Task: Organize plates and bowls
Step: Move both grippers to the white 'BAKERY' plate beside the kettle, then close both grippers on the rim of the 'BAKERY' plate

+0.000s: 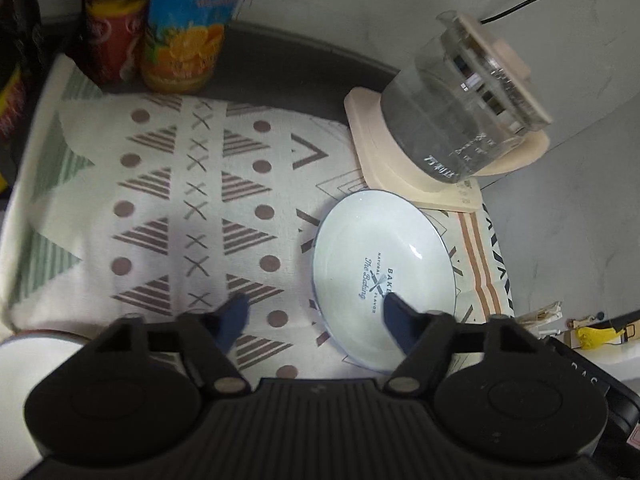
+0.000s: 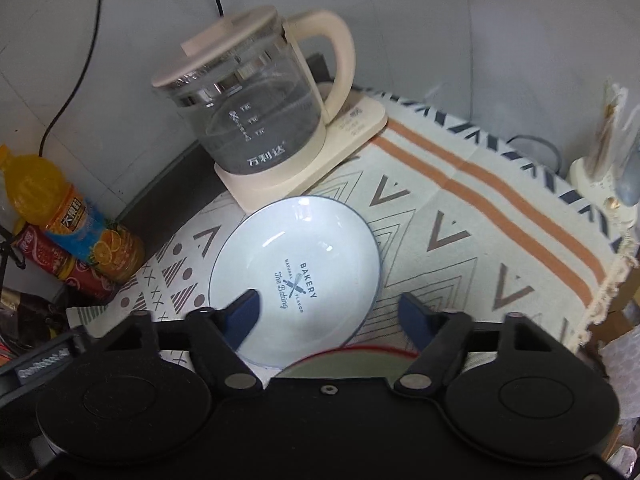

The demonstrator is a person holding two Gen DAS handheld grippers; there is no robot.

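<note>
Both grippers, left point(image 1: 314, 320) and right point(image 2: 330, 310), wide open and empty: shallow white printed ceramic plate point(image 2: 294, 272) at twelve o'clock between right's jaws, nearer than left's.

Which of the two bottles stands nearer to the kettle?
The orange juice bottle with the blue label; the red bottle stands on its far side from the kettle.

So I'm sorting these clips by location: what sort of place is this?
Probably a home kitchen or dining corner. A glass electric kettle sits on its base, a white plate printed "Bakery" lies on a patterned tablecloth, and an orange drink bottle stands by the wall.
</note>
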